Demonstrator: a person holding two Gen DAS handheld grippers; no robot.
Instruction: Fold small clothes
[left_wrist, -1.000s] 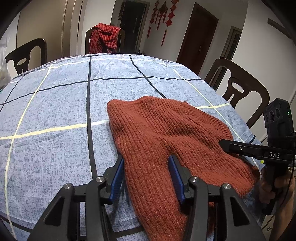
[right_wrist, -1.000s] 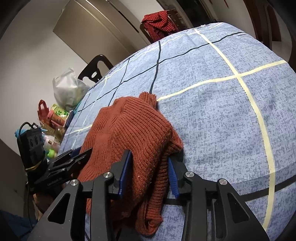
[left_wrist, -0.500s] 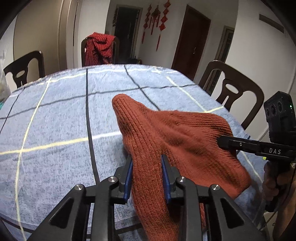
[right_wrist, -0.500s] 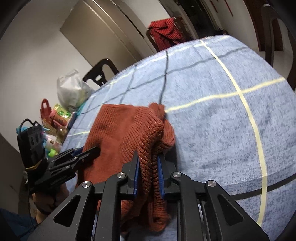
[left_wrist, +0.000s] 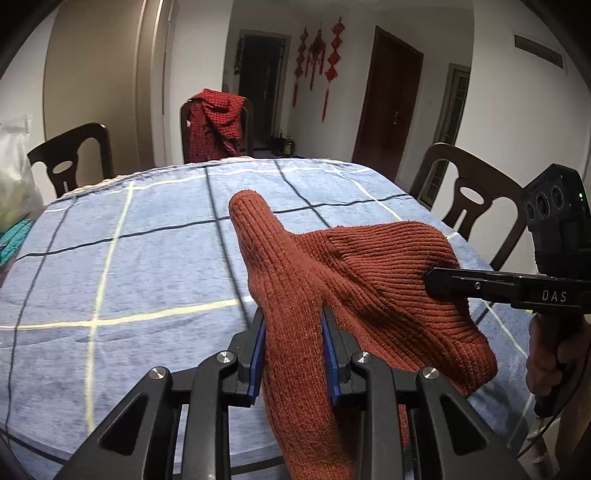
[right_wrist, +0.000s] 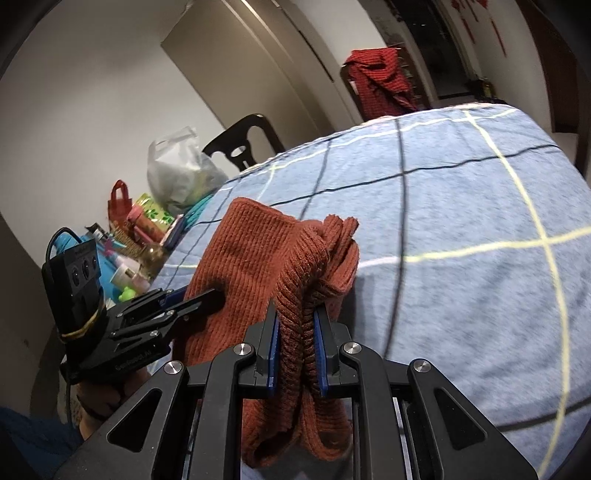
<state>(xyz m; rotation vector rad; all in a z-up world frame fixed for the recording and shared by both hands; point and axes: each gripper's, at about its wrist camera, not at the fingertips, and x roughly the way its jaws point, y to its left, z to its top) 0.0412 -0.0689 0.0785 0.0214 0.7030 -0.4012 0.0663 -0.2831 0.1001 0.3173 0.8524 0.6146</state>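
A rust-red ribbed knit garment (left_wrist: 369, 280) hangs in the air above the blue checked tablecloth (left_wrist: 129, 266). My left gripper (left_wrist: 293, 339) is shut on one part of it near the table's front edge. My right gripper (right_wrist: 297, 332) is shut on a bunched fold of the same garment (right_wrist: 255, 258). The right gripper also shows in the left wrist view (left_wrist: 480, 286), at the garment's right side. The left gripper shows in the right wrist view (right_wrist: 173, 306), at the garment's left side. The garment's lower ends hang down below both grippers.
Dark wooden chairs (left_wrist: 476, 199) stand around the table; one at the far side carries a red checked cloth (left_wrist: 216, 122). A white plastic bag (right_wrist: 181, 173) and several small bottles and packets (right_wrist: 136, 236) sit at the table's left end.
Both grippers closed on the garment and lifted it off the tablecloth. It lay flat one second ago; now it hangs between the grippers.
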